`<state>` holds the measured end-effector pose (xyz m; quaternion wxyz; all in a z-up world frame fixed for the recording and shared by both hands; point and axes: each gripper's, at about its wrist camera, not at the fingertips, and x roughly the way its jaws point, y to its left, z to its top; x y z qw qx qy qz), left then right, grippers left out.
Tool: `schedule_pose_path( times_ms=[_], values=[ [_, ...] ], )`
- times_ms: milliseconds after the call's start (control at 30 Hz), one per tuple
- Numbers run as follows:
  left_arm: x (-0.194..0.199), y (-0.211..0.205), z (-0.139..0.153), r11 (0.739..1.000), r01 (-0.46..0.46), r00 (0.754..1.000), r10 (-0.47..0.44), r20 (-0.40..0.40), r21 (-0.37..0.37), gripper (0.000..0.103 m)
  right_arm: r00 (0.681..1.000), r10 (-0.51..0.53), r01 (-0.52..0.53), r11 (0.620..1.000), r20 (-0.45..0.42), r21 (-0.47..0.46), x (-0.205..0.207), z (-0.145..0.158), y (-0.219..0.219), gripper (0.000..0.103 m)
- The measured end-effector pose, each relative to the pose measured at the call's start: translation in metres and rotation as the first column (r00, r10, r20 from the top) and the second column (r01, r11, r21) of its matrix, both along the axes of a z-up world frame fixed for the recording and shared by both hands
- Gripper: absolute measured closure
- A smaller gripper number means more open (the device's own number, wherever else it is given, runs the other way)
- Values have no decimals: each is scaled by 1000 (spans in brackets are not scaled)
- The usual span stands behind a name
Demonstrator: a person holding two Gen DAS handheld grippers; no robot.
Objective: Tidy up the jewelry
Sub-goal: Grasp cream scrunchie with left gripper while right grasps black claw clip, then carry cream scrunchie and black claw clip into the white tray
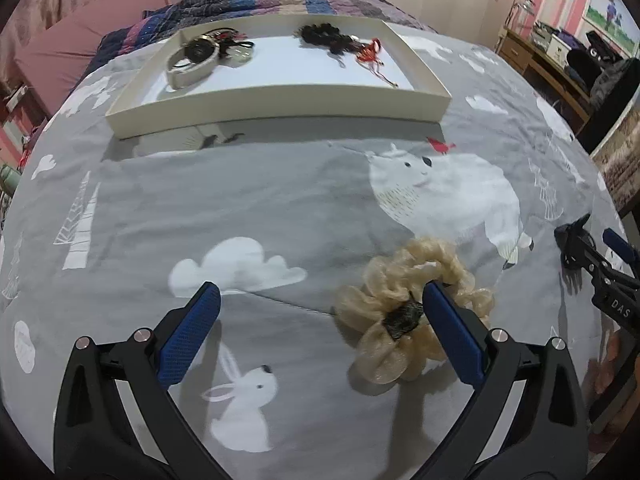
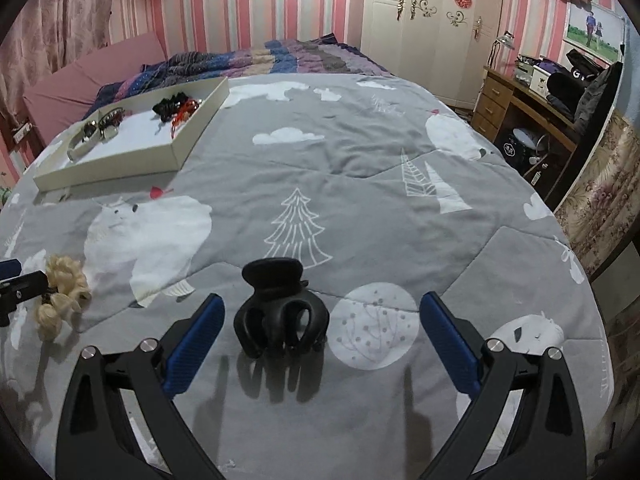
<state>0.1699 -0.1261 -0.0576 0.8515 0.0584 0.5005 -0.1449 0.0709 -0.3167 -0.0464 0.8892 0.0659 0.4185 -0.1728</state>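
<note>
Presently catalogued, left to right, on a grey bedspread (image 2: 360, 208) printed with white animals, clouds and trees.

Item 1: shallow cream tray (image 1: 276, 104), lying well ahead of both tools on the bedspread. Contents: a pale band with a dark round piece (image 1: 192, 60) at its left end; a black ruffled hair piece (image 1: 324, 38) further right; a red tasselled ornament (image 1: 370, 54) touching that hair piece on its right side. Finer detail of these is too small to tell.

Item 2: left gripper (image 1: 320, 312), blue-padded fingers spread wide, nothing between them. Its right finger (image 1: 452, 332) lies over the near edge of item 3; whether it touches cannot be told.

Item 3: beige gauzy scrunchie (image 1: 404, 280) with a dark band across one part, lying on the bedspread just beside the printed polar bear, well short of the tray.

Item 4: black claw hair clip (image 2: 280, 316), standing on its teeth on the bedspread, near a printed tree and beside a white printed circle.

Item 5: right gripper (image 2: 322, 316), fingers spread wide to either side of the clip, the clip nearer the left finger (image 2: 196, 344) and apart from both.
</note>
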Motion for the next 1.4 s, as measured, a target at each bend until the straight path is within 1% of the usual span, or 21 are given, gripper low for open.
schedule_pose_path(
  times_ms=[133, 200, 267, 300, 333, 367, 400, 433, 467, 500, 533, 567, 600, 667, 700, 767, 867, 1067, 1167, 1400],
  values=[
    [1, -8, -6, 1000, 11, 1000, -11, -18, -13, 3, 1000, 0, 0, 1000, -10, -11, 3, -5, 2, 5],
    [1, -9, -7, 1000, 6, 1000, -6, -10, -24, 7, 1000, 2, -3, 1000, -13, -17, 3, -6, 3, 5],
    [4, -10, -9, 1000, 11, 1000, -11, -16, -29, 18, 1000, 7, -7, 1000, -17, -18, 4, -8, 4, 5],
    [5, -12, -9, 1000, 12, 1000, -12, -12, -23, 19, 1000, 9, -9, 1000, -18, -17, 4, -8, 4, 6],
    [5, -13, -9, 1000, 15, 1000, -15, -1, -17, 24, 1000, 11, -12, 1000, -21, -18, 5, -9, 4, 6],
    [4, -13, -8, 1000, 20, 1000, -20, 5, -17, 33, 1000, 12, -12, 1000, -21, -21, 5, -9, 5, 7],
    [4, -15, -7, 1000, 28, 1000, -28, 14, -15, 38, 1000, 12, -12, 1000, -21, -24, 5, -9, 6, 13],
    [3, -16, -6, 999, 36, 999, -36, 18, -14, 47, 1000, 13, -13, 1000, -25, -21, 6, -10, 5, 19],
    [3, -15, -6, 999, 40, 999, -40, 18, -14, 54, 999, 15, -15, 1000, -31, -11, 7, -11, 5, 26],
    [3, -15, -5, 999, 40, 999, -40, 19, -14, 59, 999, 11, -11, 1000, -39, 3, 9, -13, 4, 30],
    [3, -14, -4, 999, 40, 999, -39, 21, -16, 68, 999, 10, -10, 1000, -39, 14, 9, -14, 3, 33],
    [3, -14, -4, 999, 43, 999, -43, 21, -19, 73, 999, 12, -11, 999, -30, 39, 8, -14, 1, 38],
    [3, -13, -3, 999, 47, 999, -47, 19, -24, 75, 1000, 16, -15, 998, -24, 59, 8, -13, 1, 46],
    [2, -10, -1, 998, 50, 999, -49, 18, -31, 84, 999, 27, -25, 996, -22, 83, 9, -13, 2, 55],
    [3, -8, 0, 998, 50, 999, -49, 16, -39, 85, 999, 22, -20, 997, -27, 75, 10, -12, 3, 55],
    [3, -4, 1, 998, 48, 999, -48, 14, -49, 93, 999, 17, -15, 998, -29, 67, 12, -11, 5, 55],
    [7, 3, 5, 997, 37, 999, -36, 13, -64, 93, 999, 14, -11, 996, -29, 86, 15, -8, 7, 55],
    [16, 19, 15, 996, 17, 1000, -15, 25, -87, 94, 999, 37, -36, 997, -18, 62, 30, 6, 22, 55],
    [21, 27, 23, 996, 5, 999, -2, 42, -84, 94, 998, 62, -62, 997, -2, 35, 42, 18, 35, 55],
    [41, 52, 36, 996, -46, 997, 51, 60, -79, 94, 994, 106, -107, 994, 31, 19, 72, 39, 61, 55]
  ],
)
